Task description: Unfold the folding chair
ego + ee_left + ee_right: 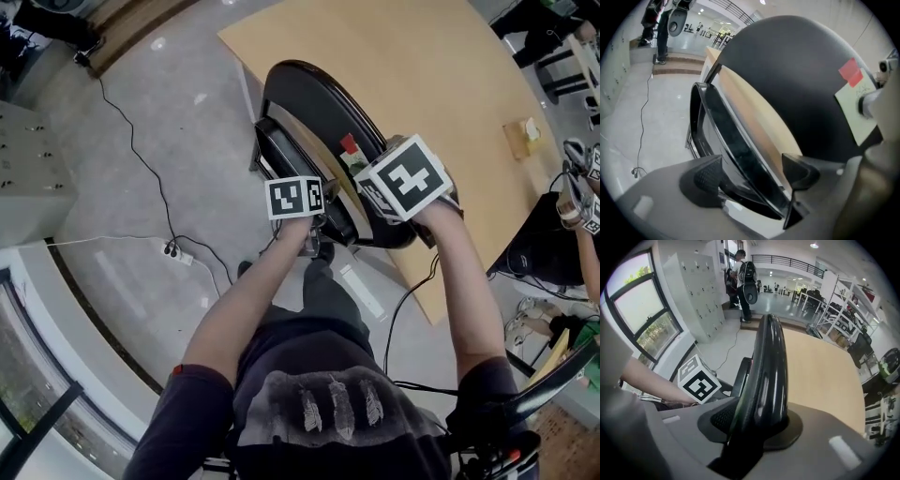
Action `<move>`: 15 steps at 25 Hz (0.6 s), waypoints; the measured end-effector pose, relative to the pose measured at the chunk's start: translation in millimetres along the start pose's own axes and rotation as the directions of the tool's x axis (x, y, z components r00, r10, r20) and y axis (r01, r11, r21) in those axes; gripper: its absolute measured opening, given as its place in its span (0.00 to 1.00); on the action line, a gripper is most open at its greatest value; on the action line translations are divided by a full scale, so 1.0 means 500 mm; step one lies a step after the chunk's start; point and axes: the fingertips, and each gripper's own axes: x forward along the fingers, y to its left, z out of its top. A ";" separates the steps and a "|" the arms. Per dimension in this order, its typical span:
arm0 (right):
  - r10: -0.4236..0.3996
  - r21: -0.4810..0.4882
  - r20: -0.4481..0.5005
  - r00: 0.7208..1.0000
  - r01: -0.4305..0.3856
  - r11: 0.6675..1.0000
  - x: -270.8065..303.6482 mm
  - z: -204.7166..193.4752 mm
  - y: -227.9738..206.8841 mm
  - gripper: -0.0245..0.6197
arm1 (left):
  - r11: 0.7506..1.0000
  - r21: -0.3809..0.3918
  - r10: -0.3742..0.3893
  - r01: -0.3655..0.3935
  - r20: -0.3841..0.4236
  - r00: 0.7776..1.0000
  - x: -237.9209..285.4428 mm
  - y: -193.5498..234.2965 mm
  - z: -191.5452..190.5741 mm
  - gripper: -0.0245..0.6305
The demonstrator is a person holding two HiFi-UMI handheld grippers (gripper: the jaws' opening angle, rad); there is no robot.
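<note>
The folded chair, black with a rounded glossy shell, leans against the edge of a wooden table. A red sticker and a pale paper note are stuck on its shell. My left gripper is at the chair's near left side. In the left gripper view its jaws stand open, with the black seat rim running between them. My right gripper is at the chair's upper near edge. In the right gripper view, that gripper is shut on the shell's thin black rim.
A cable and a power strip lie on the grey floor to the left. Grey lockers line the left wall. A person with a backpack stands far off. Another person's arm with grippers shows at the right edge.
</note>
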 end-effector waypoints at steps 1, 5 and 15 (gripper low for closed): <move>-0.011 0.001 -0.019 1.000 0.011 1.000 0.003 -0.005 -0.001 0.25 | 1.000 0.010 0.015 -0.015 -0.022 1.000 0.008 0.014 -0.010 0.63; -0.021 0.013 -0.046 0.999 0.022 1.000 0.007 -0.014 -0.001 0.23 | 1.000 -0.014 -0.003 0.002 -0.056 0.998 0.029 0.038 -0.030 0.62; -0.020 0.011 -0.051 0.998 0.021 1.000 0.010 -0.014 -0.004 0.22 | 0.991 -0.085 -0.114 0.107 -0.084 0.990 0.066 0.024 -0.012 0.49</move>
